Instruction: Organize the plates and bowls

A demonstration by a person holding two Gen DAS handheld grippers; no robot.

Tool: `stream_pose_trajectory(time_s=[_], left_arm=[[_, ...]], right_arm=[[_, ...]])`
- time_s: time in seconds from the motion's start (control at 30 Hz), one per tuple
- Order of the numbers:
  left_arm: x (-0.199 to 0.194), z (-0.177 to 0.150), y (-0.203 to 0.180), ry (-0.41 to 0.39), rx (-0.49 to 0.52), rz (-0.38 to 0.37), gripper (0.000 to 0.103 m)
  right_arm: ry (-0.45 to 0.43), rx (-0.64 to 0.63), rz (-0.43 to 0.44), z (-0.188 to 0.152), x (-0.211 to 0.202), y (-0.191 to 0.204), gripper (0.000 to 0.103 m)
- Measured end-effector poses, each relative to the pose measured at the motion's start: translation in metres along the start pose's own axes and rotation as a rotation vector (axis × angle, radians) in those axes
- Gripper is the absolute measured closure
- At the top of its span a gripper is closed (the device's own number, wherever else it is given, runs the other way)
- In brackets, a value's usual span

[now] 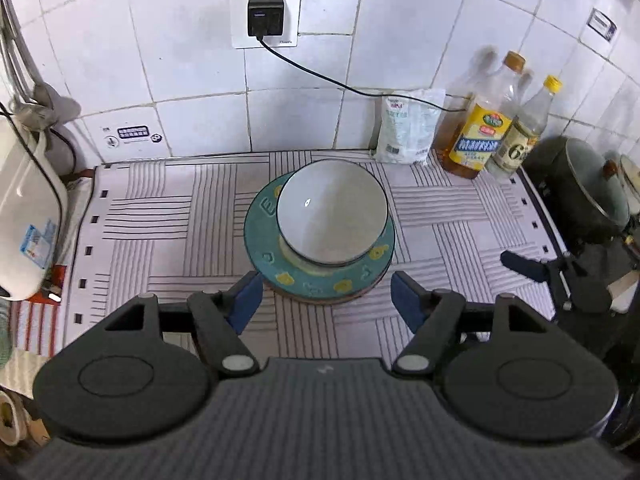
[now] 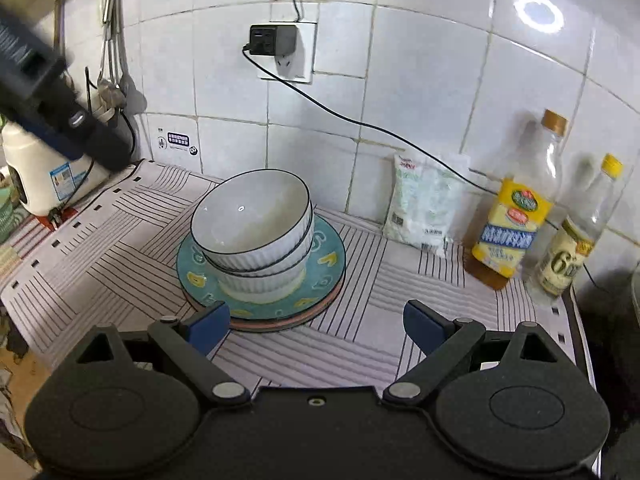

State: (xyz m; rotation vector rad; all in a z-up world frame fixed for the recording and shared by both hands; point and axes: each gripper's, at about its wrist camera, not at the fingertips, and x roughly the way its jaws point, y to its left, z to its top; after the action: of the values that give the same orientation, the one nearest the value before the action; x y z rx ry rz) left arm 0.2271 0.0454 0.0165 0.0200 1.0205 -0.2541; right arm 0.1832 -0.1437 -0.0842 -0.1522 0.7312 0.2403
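Three white ribbed bowls (image 2: 252, 216) with dark rims are nested on a teal plate (image 2: 324, 256) with yellow figures. That plate lies on a reddish plate (image 2: 280, 322) on the striped mat. From above, the left wrist view shows the top bowl (image 1: 332, 208) and the teal plate (image 1: 264, 240). My left gripper (image 1: 326, 298) hangs open above the stack's near edge, with its blue pads touching nothing. My right gripper (image 2: 316, 322) is open just in front of the plates and holds nothing. At the right of the left wrist view is one of the right gripper's fingers (image 1: 520, 264).
Two oil bottles (image 2: 516, 208) and a white bag (image 2: 424, 204) stand against the tiled wall at the right. A charger (image 2: 272, 40) with a black cable hangs in the wall socket. A dark pot (image 1: 588, 196) sits at far right and a white appliance (image 1: 24, 216) at far left.
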Motion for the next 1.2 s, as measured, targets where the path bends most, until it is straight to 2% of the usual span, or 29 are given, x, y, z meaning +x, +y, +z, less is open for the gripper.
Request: stream_pose_trajectory(time_s=[0.1,0.37,0.6,0.77,0.93,1.07,1.2], left_arm=[[-0.019,-0.011,-0.01,-0.035,0.038,0.027,0.033],[-0.057,-0.034,-0.021,-0.078,0.053,0.02,0.032],[-0.061,-0.054,-0.021,-0.048,0.031,0.053,0.027],[-0.066,-0.064,-0.018,-0.039,0.004,0.058,0.019],[-0.066,-0.072,-0.013,-0.038,-0.024,0.07,0.008],[-0.063,-0.079,-0.008,-0.026,-0.057,0.068,0.006],[-0.065,-0.084,-0.006,-0.019,-0.069,0.057,0.006]], right_arm=[[0.029,0.019,-0.022,-0.006,-0.007,-0.005,0.007],[0.028,0.047,-0.063,-0.01,-0.049,-0.013,0.006],[0.032,0.048,-0.154,-0.002,-0.087,-0.001,0.004],[0.003,0.118,-0.116,0.001,-0.11,-0.006,0.004],[0.039,0.195,-0.146,0.001,-0.121,-0.012,0.004],[0.05,0.242,-0.145,0.003,-0.135,-0.012,0.004],[0.037,0.235,-0.161,0.007,-0.15,-0.006,0.003]])
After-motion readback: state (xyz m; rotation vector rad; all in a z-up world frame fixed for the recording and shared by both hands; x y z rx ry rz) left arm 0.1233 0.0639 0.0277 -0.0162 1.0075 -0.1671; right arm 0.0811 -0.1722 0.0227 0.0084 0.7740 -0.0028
